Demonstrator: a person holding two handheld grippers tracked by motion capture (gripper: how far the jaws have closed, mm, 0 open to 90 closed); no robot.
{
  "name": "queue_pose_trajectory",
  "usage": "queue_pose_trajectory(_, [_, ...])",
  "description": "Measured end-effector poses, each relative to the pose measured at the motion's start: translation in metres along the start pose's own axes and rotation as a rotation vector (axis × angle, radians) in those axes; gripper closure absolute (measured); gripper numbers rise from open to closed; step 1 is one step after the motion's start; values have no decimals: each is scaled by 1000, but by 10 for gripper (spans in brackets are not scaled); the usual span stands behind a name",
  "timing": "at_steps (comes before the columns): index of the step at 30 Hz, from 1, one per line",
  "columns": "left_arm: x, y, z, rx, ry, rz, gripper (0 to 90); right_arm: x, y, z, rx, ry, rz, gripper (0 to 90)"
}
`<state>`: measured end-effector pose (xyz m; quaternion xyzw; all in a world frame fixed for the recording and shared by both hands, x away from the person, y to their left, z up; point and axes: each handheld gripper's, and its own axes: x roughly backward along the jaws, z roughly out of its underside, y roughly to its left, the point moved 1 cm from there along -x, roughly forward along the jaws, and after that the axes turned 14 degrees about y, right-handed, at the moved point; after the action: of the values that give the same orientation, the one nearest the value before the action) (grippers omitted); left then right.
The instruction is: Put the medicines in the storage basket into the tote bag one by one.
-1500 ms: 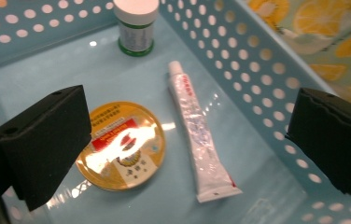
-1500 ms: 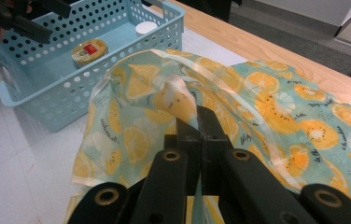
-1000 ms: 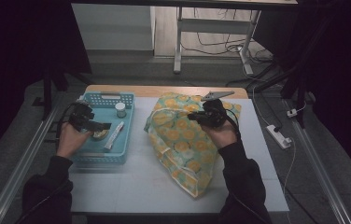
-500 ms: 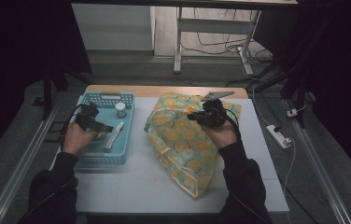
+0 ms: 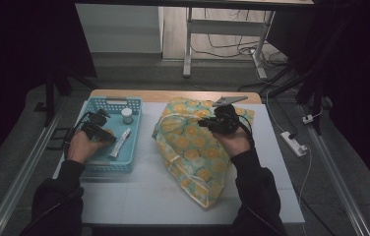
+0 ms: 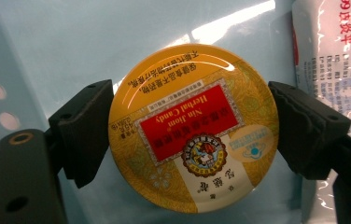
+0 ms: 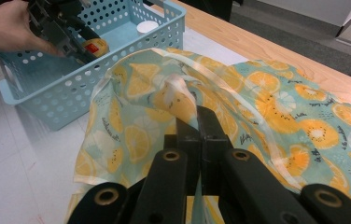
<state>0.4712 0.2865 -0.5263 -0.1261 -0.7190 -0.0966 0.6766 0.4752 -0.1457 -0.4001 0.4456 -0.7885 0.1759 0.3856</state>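
On the bench (image 5: 138, 196), left side: blue perforated basket (image 5: 129, 162), its walls close around the left hand-held gripper (image 6: 190, 130). Jaws have just been closing; they stand on either side of a round yellow candy tin (image 6: 190, 128) lying flat on the basket floor, left pad touching its rim, right pad just beside it. White tube (image 5: 119, 142) beside the tin, white-capped jar (image 5: 127, 115) near the far wall. Right hand-held gripper (image 7: 197, 126): clenched on a fold of the orange-print fabric bag (image 5: 193, 147). Open bench lies in front. Since a second ago, the left hand has sunk deeper into the basket; right unchanged.
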Motion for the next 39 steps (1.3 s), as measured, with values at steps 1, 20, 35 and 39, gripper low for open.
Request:
queue_pose_trajectory(1, [0,0,0,1,0,2,198,0,0,0,0,-1,0,900])
queue_pose_trajectory(20, [29,0,11,-10,-208,90,202,2,1,0,-1,-12,3,900])
queue_pose_trajectory(35, [61,-10,25,-74,-342,135,203,3,2,-1,0,-32,6,900])
queue_pose_trajectory(39, [67,-15,29,-104,-366,147,203,3,2,-1,2,-35,7,900])
